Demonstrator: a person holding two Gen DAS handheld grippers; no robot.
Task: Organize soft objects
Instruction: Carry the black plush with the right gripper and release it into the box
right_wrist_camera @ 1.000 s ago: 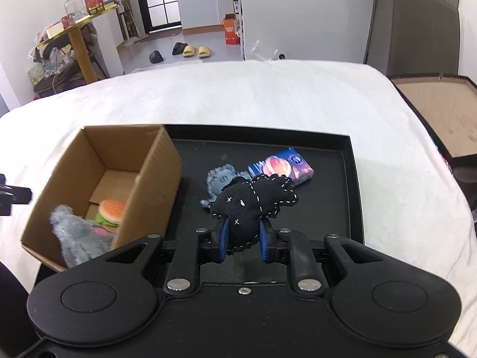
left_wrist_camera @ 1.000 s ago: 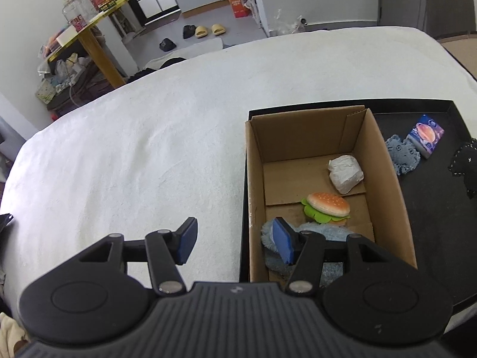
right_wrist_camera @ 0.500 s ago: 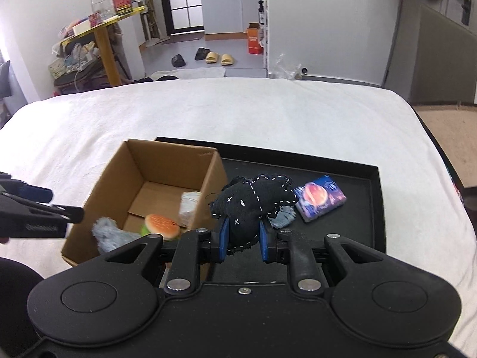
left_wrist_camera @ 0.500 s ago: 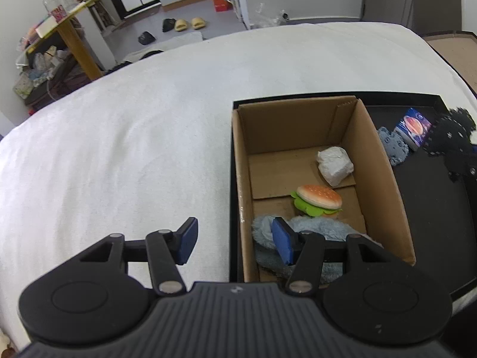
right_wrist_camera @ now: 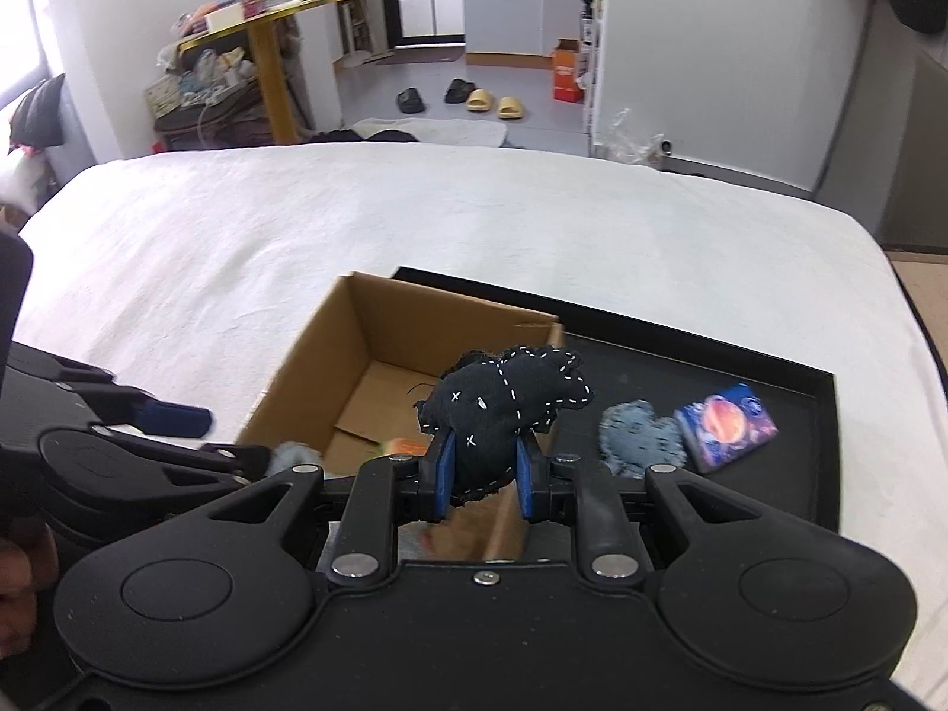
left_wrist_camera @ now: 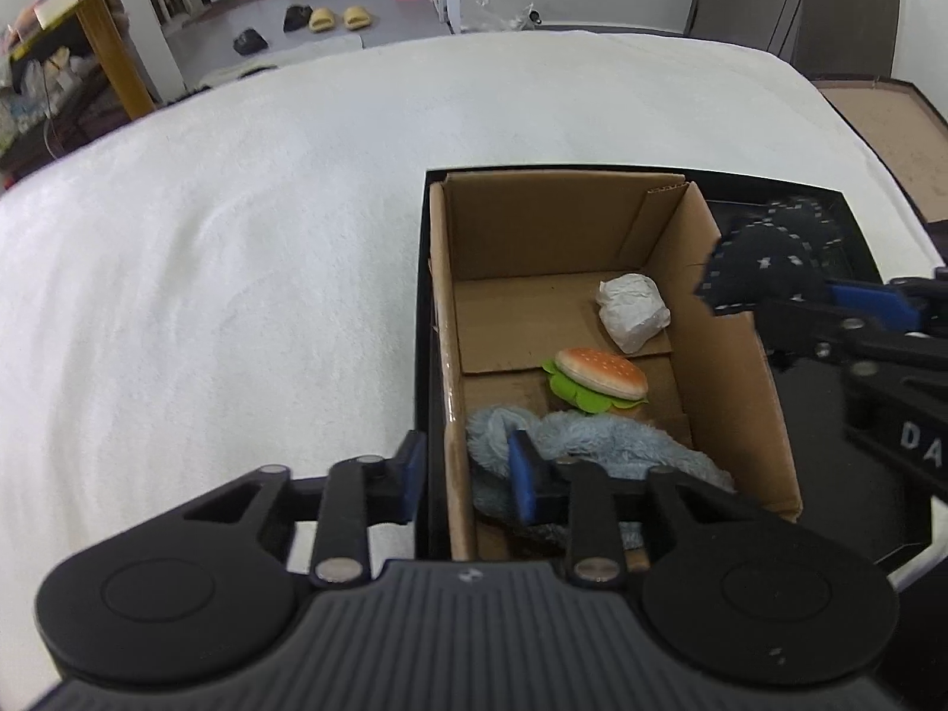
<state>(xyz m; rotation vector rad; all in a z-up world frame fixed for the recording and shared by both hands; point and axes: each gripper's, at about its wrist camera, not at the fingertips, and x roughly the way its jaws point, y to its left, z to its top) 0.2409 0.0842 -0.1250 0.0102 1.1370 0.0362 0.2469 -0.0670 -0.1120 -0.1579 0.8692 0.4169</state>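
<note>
Black white-stitched plush (right_wrist_camera: 503, 409) clamped in right gripper (right_wrist_camera: 481, 471) above box (left_wrist_camera: 734, 367). Left gripper (left_wrist_camera: 465, 474) closing astride box wall. Burger (left_wrist_camera: 598, 376) clear only from left wrist.

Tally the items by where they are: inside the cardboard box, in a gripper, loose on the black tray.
In box: 3 (white bundle, burger toy, grey-blue plush)
In right gripper: 1 (black stitched toy)
On tray: 2 (denim heart, planet-print packet)
Total: 6

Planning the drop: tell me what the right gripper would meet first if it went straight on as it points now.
Probably the cardboard box: the right gripper, shut on the black stitched toy, points down at the box's near right wall and open inside. Depth is unclear.
</note>
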